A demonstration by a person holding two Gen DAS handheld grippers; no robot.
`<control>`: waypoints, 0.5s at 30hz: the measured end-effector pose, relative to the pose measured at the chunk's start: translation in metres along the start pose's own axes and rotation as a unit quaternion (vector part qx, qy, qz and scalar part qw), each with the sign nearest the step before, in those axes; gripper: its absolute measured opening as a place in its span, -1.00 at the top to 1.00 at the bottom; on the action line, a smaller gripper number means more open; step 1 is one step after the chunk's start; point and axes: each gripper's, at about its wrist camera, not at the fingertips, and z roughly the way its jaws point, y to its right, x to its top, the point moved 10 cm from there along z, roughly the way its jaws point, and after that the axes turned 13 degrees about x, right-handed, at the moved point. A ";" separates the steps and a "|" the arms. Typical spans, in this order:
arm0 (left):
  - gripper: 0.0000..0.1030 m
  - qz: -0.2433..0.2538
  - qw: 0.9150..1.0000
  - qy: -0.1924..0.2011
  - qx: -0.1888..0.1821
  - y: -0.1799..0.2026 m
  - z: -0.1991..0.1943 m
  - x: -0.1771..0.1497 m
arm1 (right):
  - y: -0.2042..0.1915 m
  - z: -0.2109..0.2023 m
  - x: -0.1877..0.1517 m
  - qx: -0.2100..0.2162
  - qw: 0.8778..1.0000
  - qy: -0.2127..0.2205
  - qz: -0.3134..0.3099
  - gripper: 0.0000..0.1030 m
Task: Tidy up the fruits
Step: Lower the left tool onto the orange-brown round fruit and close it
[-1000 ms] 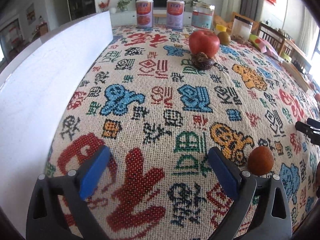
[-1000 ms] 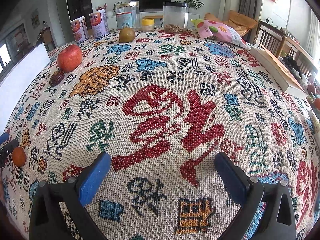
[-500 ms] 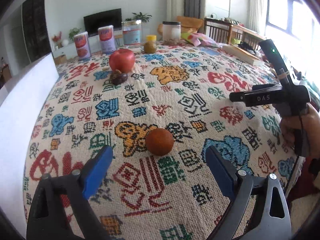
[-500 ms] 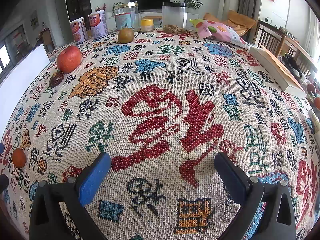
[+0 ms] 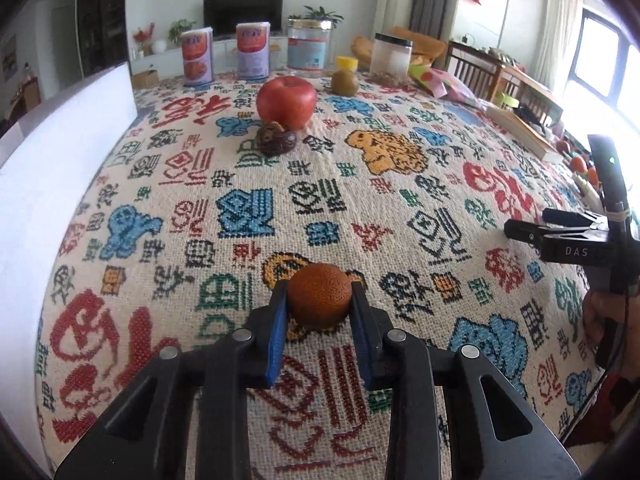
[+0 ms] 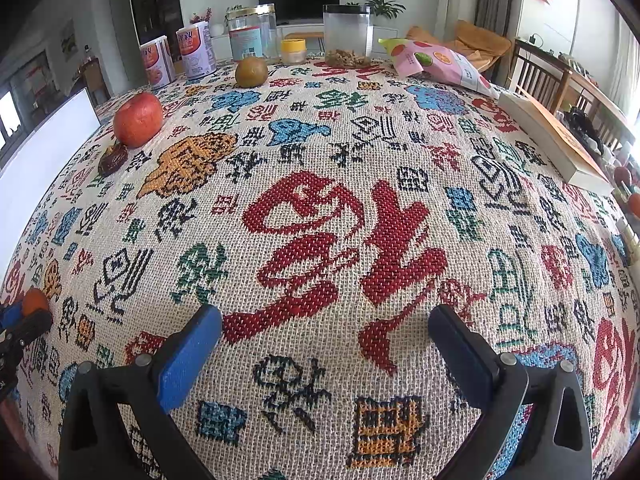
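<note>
My left gripper [image 5: 319,300] is shut on a small orange fruit [image 5: 319,295] resting on the patterned tablecloth near the front edge; the fruit also shows at the far left of the right wrist view [image 6: 34,301]. A red apple [image 5: 286,101] with a dark brown date [image 5: 276,140] in front of it lies further back; both show in the right wrist view [image 6: 138,119], [image 6: 113,159]. A green-brown round fruit [image 5: 344,82] sits behind them. My right gripper [image 6: 325,340] is open and empty over the cloth.
A white board [image 5: 52,152] stands along the table's left side. Cans [image 5: 197,57], jars [image 6: 347,34], a snack bag [image 6: 440,62] and a book [image 6: 556,140] line the far and right edges. The right gripper's body [image 5: 576,236] shows at the right.
My left gripper moved forward around the orange fruit and closed on it. The right gripper has barely moved and stays open.
</note>
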 end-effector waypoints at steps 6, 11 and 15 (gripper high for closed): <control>0.43 -0.037 0.997 -0.018 0.065 -0.070 0.028 0.018 | 0.000 0.000 0.000 0.000 1.000 0.000 0.000 -1.00; 0.11 -0.045 0.997 -0.032 0.061 -0.081 0.037 0.008 | 0.000 0.000 0.000 0.000 1.000 0.000 0.000 -1.00; -0.57 -0.038 0.997 -0.038 0.053 -0.076 0.036 0.004 | 0.001 -0.001 0.001 -0.002 1.000 0.000 0.002 -1.00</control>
